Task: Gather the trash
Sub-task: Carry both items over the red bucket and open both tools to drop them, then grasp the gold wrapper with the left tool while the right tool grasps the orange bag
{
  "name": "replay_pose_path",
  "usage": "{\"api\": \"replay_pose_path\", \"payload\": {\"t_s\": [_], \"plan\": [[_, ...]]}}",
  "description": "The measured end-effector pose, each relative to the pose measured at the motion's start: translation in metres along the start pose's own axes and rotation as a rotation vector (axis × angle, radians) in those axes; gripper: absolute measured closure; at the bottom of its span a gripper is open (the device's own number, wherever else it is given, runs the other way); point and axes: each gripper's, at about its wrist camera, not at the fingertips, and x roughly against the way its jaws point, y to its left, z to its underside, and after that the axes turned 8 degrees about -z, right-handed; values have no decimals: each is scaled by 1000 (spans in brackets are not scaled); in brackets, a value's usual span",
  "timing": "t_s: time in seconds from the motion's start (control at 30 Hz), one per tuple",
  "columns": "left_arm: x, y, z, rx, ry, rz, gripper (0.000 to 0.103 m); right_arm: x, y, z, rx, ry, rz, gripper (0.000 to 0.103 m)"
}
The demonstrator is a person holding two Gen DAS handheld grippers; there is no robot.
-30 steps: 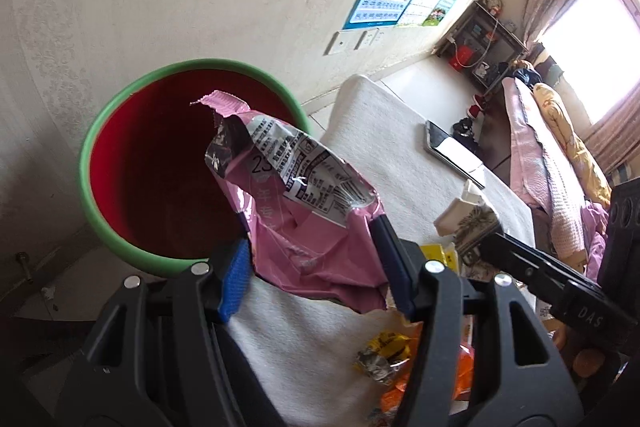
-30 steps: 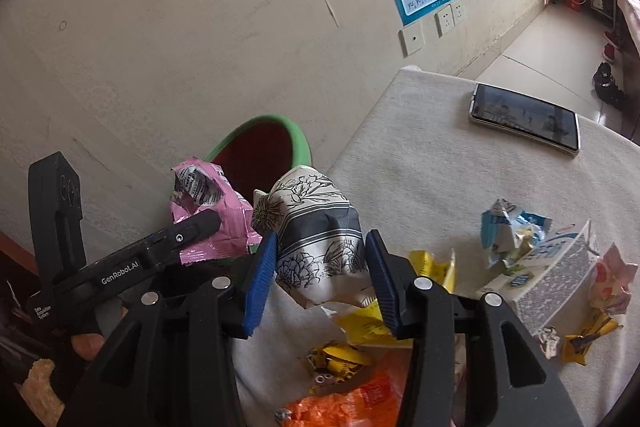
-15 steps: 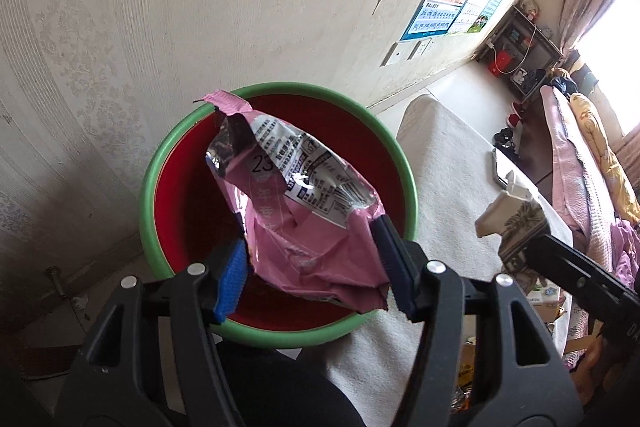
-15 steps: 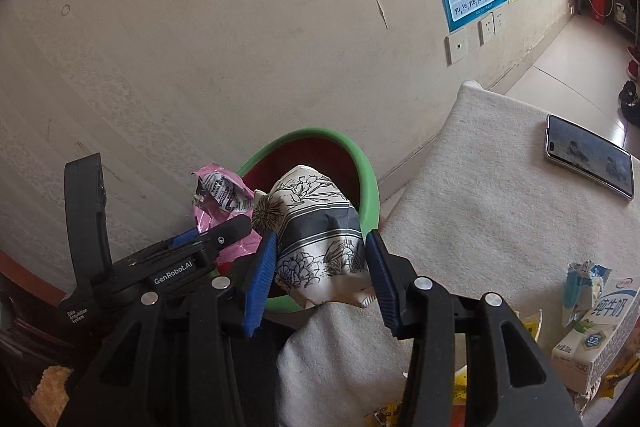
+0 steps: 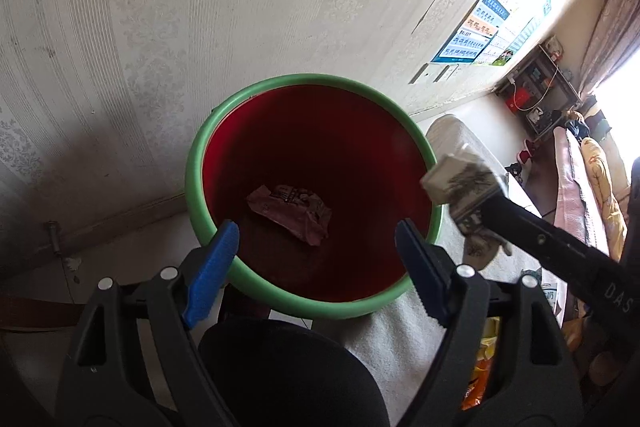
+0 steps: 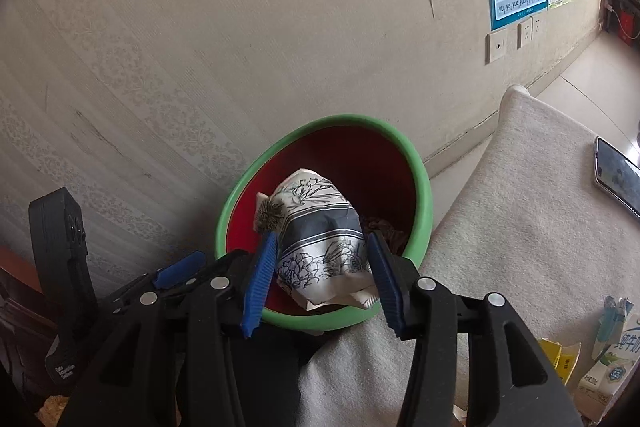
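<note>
A red bin with a green rim (image 5: 256,95) stands by the wall at the table's end; it also shows in the right wrist view (image 6: 420,183). My left gripper (image 5: 316,263) is open and empty above the bin's near rim. A pink wrapper (image 5: 288,211) lies on the bin's bottom. My right gripper (image 6: 322,271) is shut on a crumpled white and dark floral carton (image 6: 320,231), held over the bin's near edge. In the left wrist view the carton (image 5: 464,187) sits at the bin's right rim.
A patterned wall rises close behind the bin. The cloth-covered table (image 6: 520,227) runs to the right, with a phone (image 6: 616,175), milk cartons (image 6: 608,367) and yellow wrappers (image 6: 560,359) on it. Orange wrappers (image 5: 480,375) lie near the left gripper.
My left gripper opened and the pink wrapper dropped into the bin. Both grippers moved from the table to over the bin; the right still holds the floral carton.
</note>
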Motion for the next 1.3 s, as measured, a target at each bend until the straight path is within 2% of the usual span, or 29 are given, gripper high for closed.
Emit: {"api": "replay_pose_path", "payload": {"t_s": [0.17,0.47,0.67,0.8,0.9,1.0,1.1,1.17,1.2,1.3], "plan": [[1,-5,2,-18,-5,-17,25,1,0,-1,3,-19,-4,46],[4,-19,7,-68,-12,-32,25,63,-8,21,-14,-85,1,45],[12,-38,21,-144,-9,-11,25,122,-37,50,-11,-152,133,43],[18,-64,37,-235,14,45,25,152,-67,71,-52,-163,228,43],[22,-88,55,-325,55,117,25,168,-87,91,-95,-154,281,43],[25,-120,82,-460,111,195,21,176,-105,110,-154,-129,290,43],[15,-152,110,-610,180,191,18,178,-112,127,-184,-99,271,43],[5,-164,121,-630,236,212,19,176,-113,136,-200,-72,241,43],[-3,-169,125,-631,278,220,20,176,-112,141,-204,-58,229,43],[-28,-180,139,-635,385,213,38,175,-109,149,-205,-32,219,43]]}}
